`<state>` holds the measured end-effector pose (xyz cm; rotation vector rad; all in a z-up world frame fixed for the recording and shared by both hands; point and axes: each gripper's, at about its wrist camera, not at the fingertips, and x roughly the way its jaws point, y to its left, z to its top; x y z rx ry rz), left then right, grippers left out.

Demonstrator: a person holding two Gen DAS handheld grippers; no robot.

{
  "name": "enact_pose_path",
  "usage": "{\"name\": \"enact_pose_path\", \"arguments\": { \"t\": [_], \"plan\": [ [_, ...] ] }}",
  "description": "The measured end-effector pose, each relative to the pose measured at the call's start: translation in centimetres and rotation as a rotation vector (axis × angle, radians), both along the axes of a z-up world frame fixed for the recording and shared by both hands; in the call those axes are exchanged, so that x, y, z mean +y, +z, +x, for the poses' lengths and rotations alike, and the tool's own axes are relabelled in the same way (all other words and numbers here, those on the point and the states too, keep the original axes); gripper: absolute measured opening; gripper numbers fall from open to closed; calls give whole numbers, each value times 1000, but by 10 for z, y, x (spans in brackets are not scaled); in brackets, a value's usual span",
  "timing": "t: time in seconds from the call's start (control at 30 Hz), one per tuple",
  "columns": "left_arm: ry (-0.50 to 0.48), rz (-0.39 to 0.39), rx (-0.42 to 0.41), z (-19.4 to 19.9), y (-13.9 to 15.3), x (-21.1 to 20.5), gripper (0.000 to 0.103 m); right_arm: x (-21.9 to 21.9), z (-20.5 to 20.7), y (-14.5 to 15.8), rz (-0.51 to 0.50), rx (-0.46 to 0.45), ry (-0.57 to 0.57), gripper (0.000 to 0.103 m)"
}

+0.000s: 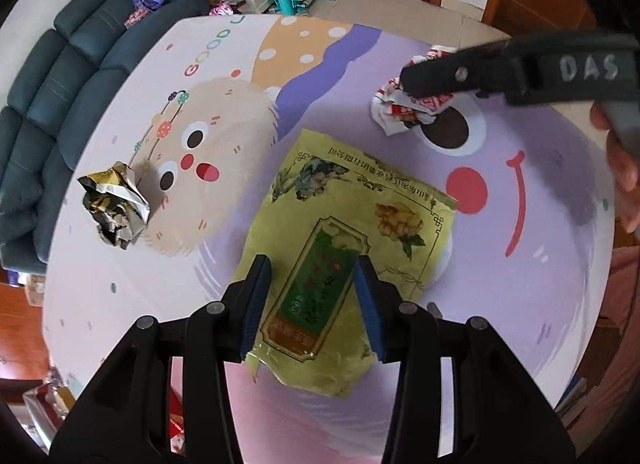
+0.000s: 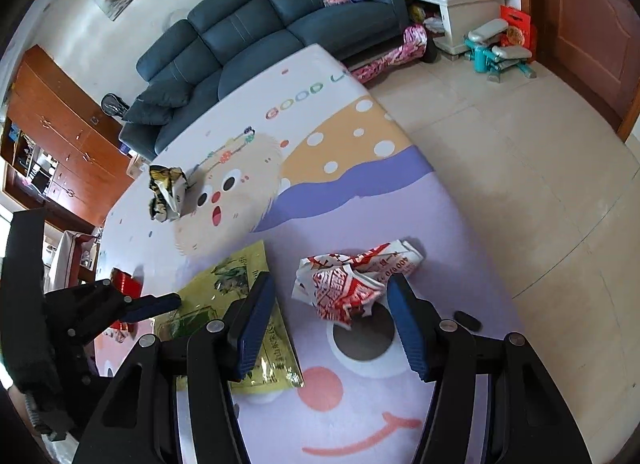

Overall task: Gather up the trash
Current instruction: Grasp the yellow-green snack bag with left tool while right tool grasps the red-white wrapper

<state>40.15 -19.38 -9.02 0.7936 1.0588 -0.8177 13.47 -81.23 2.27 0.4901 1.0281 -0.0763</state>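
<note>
A flat yellow-green tea bag lies on the cartoon-print table. My left gripper hovers over its near end, open, with the bag below the gap and the pads apart from it. A crumpled red-and-white wrapper lies to the bag's right. My right gripper is open just above it, fingers on either side, not pressing. In the left wrist view the right gripper covers part of that wrapper. A crumpled gold-and-silver foil packet sits apart at the table's left.
A dark blue sofa runs behind the table's far side. Tiled floor lies past the right edge. A small dark object rests on the table by my right finger. A red packet sits near the left edge. A person's hand holds the right gripper.
</note>
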Motion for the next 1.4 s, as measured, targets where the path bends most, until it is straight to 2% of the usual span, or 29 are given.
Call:
{"name": "enact_pose_path", "arguments": {
  "t": [0.03,0.07,0.13,0.17,0.2,0.33,0.4,0.53,0.63,0.7,0.73,0.8,0.83,0.87,0.9,1.1,1.2,1.4],
  "plan": [
    [4,-1,13,3,-1,0,52,0,5,-6,-1,11,0,59],
    [13,0,34,8,-4,1,65,1,8,-10,-1,20,2,59],
    [27,17,67,14,-11,2,72,1,13,-19,5,30,2,59],
    [29,24,84,17,-14,3,81,1,14,-20,5,29,4,58],
    [33,37,108,20,-18,4,85,1,15,-23,5,29,10,55],
    [31,40,134,25,-23,6,89,5,14,-24,-26,14,36,50],
    [31,48,129,26,-26,5,91,7,14,-24,-45,10,52,44],
    [22,44,108,22,-30,2,96,12,11,-24,-74,-6,80,42],
    [42,29,104,19,-29,3,91,16,7,-25,-71,-20,97,39],
    [63,5,81,11,-24,7,70,19,2,-24,-67,-26,112,33],
    [78,-1,51,7,-20,10,65,22,-2,-23,-68,-34,119,32],
    [125,-24,53,4,-15,15,47,24,-9,-19,-63,-44,128,28],
    [152,-38,59,3,-14,18,44,27,-13,-18,-62,-48,136,26],
    [173,-45,58,2,-12,21,39,28,-18,-17,-60,-49,140,10],
    [207,-56,51,-2,-10,24,36,29,-22,-16,-58,-47,142,10],
    [361,-124,57,-18,-1,42,28,32,-60,-2,-43,-82,147,10],
    [392,-169,81,-42,9,53,28,35,-86,10,-31,-108,151,10],
    [425,-254,62,-91,41,79,28,42,-154,37,-15,-153,167,10]
  ]
}}
